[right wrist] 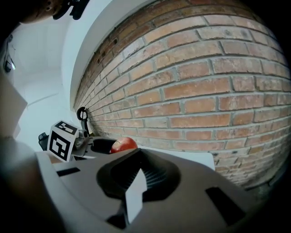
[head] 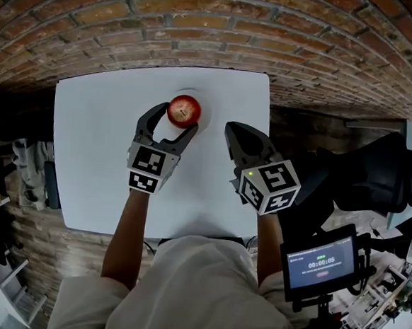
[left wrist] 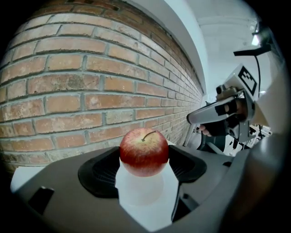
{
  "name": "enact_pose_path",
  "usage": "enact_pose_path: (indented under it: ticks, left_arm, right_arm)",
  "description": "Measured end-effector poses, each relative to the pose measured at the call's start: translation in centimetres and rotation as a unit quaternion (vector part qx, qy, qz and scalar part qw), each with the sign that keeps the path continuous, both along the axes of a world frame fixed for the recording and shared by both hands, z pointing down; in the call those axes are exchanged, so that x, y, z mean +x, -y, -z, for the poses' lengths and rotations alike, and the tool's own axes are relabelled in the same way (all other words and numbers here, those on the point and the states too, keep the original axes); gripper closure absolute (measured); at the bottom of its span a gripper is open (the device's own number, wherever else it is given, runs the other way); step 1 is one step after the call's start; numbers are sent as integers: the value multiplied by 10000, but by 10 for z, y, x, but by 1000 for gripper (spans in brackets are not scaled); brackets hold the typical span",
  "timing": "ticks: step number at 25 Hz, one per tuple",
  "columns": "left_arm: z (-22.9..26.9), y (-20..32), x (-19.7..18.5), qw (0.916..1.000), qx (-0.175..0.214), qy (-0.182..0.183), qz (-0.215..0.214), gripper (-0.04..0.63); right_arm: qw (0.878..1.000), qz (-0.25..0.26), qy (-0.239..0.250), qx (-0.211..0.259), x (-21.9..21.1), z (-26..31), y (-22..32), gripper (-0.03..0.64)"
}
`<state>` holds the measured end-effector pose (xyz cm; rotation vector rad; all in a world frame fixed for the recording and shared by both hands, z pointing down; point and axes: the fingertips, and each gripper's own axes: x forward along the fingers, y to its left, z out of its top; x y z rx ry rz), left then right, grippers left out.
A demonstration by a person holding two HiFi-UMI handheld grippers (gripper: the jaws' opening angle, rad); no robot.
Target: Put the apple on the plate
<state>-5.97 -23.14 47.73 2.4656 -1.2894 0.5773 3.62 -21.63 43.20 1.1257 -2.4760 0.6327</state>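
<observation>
A white square table [head: 93, 158] with rounded corners stood with its far edge against a brick wall [head: 202, 32]. Directly on it, near that far edge, lay a white plate [head: 205, 117], hardly distinct from the tabletop. A red apple [head: 184, 110] was at the plate's middle; whether it rested there could not be told.

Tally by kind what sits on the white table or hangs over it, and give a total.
apple: 1
plate: 1
grippers: 2 (left gripper, right gripper)
Total: 4
</observation>
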Motion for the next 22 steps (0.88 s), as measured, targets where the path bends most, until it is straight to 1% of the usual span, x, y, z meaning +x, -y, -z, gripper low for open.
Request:
enact_pose_path:
  ticks: [5,10,17,22]
  left_arm:
    - [-20,8,0,9999,-115,-15,-12,252]
    - [-42,15,-3,9998,-144,131,-60,252]
    - [-62,22,1,9995,-224,57,-207,252]
    - [-74,23,3,9993,-249,159,-247,252]
  right_arm:
    - [9999,-56,-16,-93,0,-11,9,614]
    - [9998,-91,-26,-196,0,-22,14,614]
    - [9993,-144,-54,-351,3,-35,19,614]
    - [9990,-227,-51,-392,7,-40,21,614]
